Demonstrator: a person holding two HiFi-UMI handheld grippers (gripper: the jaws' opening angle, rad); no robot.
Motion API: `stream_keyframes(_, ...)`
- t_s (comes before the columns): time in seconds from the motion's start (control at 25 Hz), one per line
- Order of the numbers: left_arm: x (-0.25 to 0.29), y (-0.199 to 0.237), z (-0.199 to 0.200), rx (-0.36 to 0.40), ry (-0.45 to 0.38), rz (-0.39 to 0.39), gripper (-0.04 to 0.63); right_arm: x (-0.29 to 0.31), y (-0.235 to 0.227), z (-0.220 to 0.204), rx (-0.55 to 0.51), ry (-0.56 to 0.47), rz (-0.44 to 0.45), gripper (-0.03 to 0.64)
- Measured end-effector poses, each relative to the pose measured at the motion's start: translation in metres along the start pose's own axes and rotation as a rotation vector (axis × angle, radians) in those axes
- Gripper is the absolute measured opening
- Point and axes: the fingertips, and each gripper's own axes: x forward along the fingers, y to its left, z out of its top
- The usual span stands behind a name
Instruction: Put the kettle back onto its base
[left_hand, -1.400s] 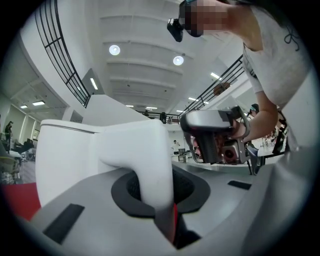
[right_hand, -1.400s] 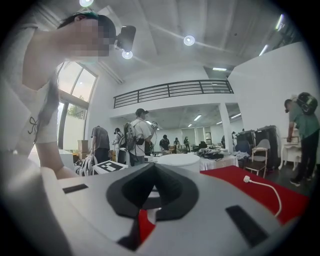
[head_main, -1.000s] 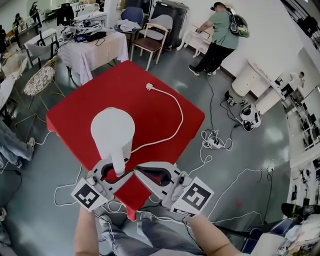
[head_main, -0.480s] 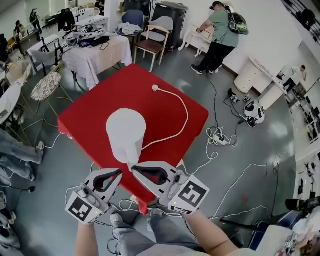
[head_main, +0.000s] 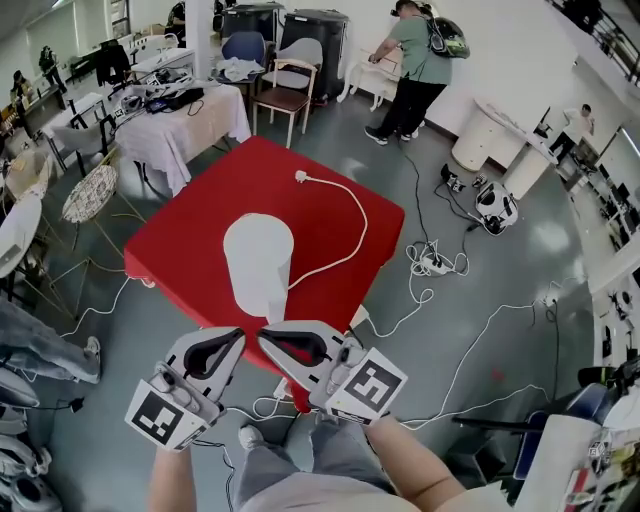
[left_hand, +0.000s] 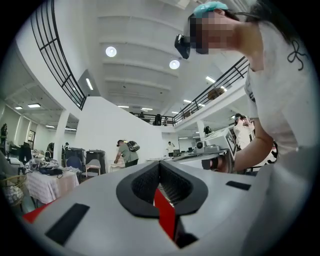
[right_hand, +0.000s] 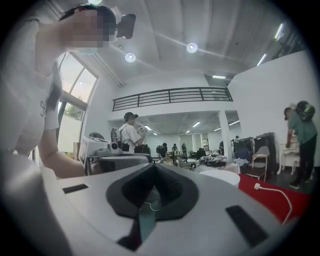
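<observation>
Head view: kettle (head_main: 258, 262) seemingly beyond left hand-held gripper (head_main: 238, 336)

Bright, even light comes from round ceiling lamps (left_hand: 111, 51) and a tall window (right_hand: 75, 85). Both gripper views bulge strongly inside black corners, and the nearest surfaces look soft. Head-view shadows seem faint.

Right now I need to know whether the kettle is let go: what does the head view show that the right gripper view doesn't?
Head view only: the whole white kettle from above, with the left hand-held gripper and right hand-held gripper side by side at its near end. Right gripper view only: that gripper's jaws together, nothing between them, and a balcony railing. Both: the red table, the white plug and its cord.
</observation>
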Motion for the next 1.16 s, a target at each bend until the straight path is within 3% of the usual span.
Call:
stream_keyframes(0.28, -0.005, -0.006, 0.020, 0.007, -0.017, -0.045, 0.009, -0.003, 0.009, 0.015, -0.034, -0.034, -0.078, 0.008)
stream_keyframes(1.16, -0.007, -0.021, 0.021, -0.011, -0.008, -0.072, 0.010, -0.011, 0.018, 0.022, -0.057, -0.058, -0.117, 0.008)
